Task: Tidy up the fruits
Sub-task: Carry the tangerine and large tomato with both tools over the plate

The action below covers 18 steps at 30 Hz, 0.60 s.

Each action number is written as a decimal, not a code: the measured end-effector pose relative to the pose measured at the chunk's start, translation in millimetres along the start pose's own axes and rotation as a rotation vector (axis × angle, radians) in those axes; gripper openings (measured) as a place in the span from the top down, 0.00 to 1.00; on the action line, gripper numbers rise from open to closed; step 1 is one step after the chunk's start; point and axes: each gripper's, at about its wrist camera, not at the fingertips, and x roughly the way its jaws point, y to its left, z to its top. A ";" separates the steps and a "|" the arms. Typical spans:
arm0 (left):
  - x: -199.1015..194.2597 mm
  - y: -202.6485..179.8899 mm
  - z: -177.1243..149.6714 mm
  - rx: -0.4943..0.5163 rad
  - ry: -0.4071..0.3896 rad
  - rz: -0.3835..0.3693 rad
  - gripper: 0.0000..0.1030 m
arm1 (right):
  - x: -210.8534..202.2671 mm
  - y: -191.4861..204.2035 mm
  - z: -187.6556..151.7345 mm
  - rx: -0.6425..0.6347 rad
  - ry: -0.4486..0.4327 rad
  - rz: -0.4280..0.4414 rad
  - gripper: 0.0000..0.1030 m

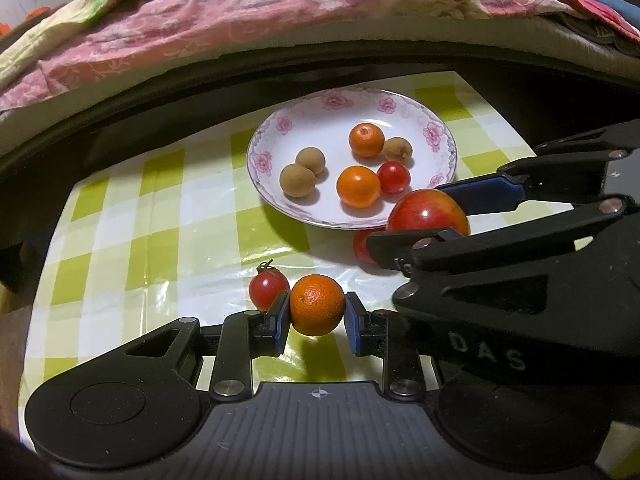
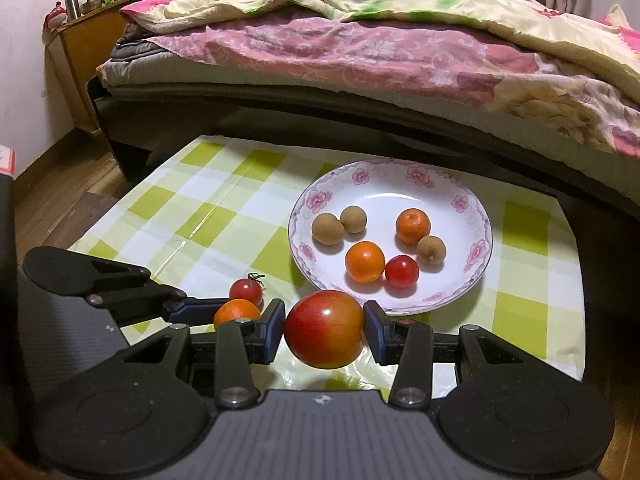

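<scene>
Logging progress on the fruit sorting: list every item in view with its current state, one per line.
Left tool: shut on small orange citrus.
Right tool: shut on large red-yellow apple.
White floral-rimmed plate: holds two oranges, three brown longans, one red cherry tomato.
Stemmed red cherry tomato: loose on green checked tablecloth, beside the left tool.
Red fruit under right tool: on cloth, mostly hidden.

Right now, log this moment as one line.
left gripper: shut on orange | right gripper: shut on apple | plate: six fruits | tomato: on cloth
</scene>
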 end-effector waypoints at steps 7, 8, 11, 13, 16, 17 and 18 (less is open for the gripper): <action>-0.5 8.1 6.5 -0.033 -0.008 -0.009 0.65 | -0.2 -6.1 3.1 0.013 -0.008 -0.012 0.57; -0.4 8.7 8.2 -0.037 -0.011 -0.010 0.65 | 0.5 -7.5 4.1 0.015 -0.008 -0.014 0.57; 1.2 11.5 13.3 -0.052 -0.016 -0.020 0.65 | 3.4 -12.4 6.7 0.027 -0.008 -0.022 0.57; 3.5 14.2 17.1 -0.067 -0.018 -0.031 0.65 | 5.9 -17.4 9.0 0.041 -0.007 -0.026 0.57; 6.6 16.6 21.7 -0.076 -0.025 -0.035 0.65 | 9.2 -24.5 11.8 0.057 -0.008 -0.039 0.57; 8.2 16.9 23.0 -0.077 -0.026 -0.036 0.65 | 10.3 -26.7 12.5 0.062 -0.008 -0.042 0.57; 9.7 16.7 24.8 -0.077 -0.027 -0.037 0.65 | 11.9 -29.4 13.5 0.068 -0.008 -0.046 0.57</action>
